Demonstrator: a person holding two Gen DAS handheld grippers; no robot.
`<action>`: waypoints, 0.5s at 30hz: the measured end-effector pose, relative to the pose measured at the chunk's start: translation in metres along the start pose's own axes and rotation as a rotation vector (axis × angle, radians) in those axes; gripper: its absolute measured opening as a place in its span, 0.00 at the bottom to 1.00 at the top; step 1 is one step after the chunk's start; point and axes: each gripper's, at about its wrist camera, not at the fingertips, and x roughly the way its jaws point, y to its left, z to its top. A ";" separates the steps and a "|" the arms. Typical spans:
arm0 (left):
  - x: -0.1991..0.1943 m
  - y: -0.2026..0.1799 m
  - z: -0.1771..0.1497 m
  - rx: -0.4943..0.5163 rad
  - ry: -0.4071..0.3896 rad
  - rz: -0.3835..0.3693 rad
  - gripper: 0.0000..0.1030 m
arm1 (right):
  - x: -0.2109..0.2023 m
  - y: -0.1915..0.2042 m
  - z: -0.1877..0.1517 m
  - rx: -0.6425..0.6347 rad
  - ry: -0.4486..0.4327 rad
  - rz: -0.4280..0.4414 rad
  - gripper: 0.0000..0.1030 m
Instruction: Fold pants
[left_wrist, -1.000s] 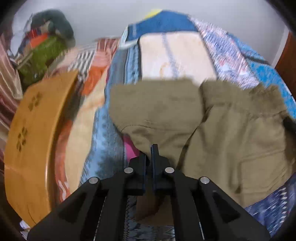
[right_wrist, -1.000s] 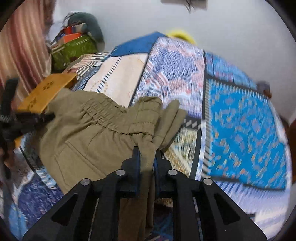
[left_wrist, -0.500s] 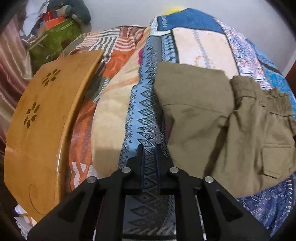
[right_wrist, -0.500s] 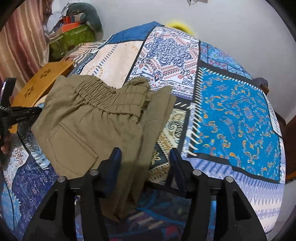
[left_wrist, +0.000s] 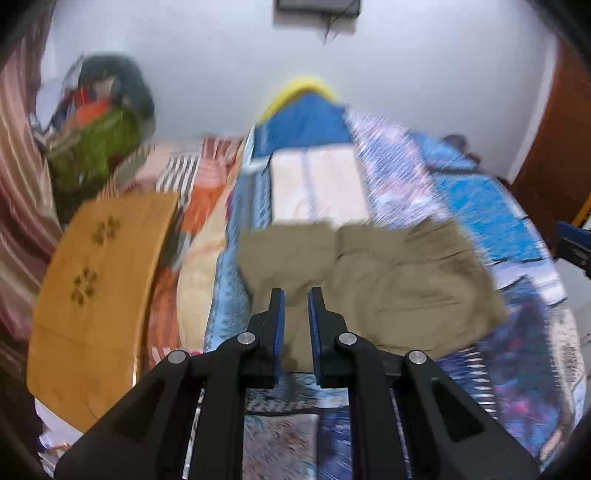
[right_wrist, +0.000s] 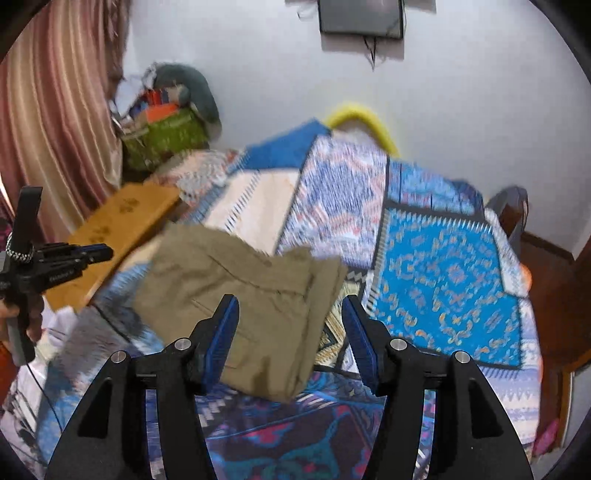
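The olive-khaki pants (left_wrist: 369, 284) lie folded in a flat bundle on the patterned bedspread (left_wrist: 480, 206); they also show in the right wrist view (right_wrist: 240, 295). My left gripper (left_wrist: 296, 295) is above the pants' near left edge, jaws a narrow gap apart, holding nothing. My right gripper (right_wrist: 290, 306) is wide open and empty, raised above the pants' near right corner. The left gripper shows at the left edge of the right wrist view (right_wrist: 74, 254). Both views are motion-blurred.
A wooden lap table (left_wrist: 99, 284) stands left of the bed. A pile of bags and clothes (left_wrist: 99, 129) sits at the back left by the striped curtain (right_wrist: 55, 110). A dark screen (right_wrist: 360, 18) hangs on the white wall. A brown door (left_wrist: 554, 140) is at the right.
Both grippers have let go of the pants and pulled back and up. The left jaws went from shut to slightly apart; the right jaws opened wide. The pants now rest folded on the bed.
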 end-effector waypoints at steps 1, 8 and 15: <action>-0.017 -0.006 0.004 0.005 -0.027 -0.014 0.13 | -0.012 0.004 0.003 -0.008 -0.024 -0.002 0.52; -0.149 -0.051 0.012 0.075 -0.220 -0.033 0.13 | -0.105 0.042 0.018 -0.061 -0.183 0.021 0.52; -0.275 -0.077 -0.026 0.098 -0.434 -0.071 0.13 | -0.217 0.084 -0.001 -0.121 -0.409 0.038 0.52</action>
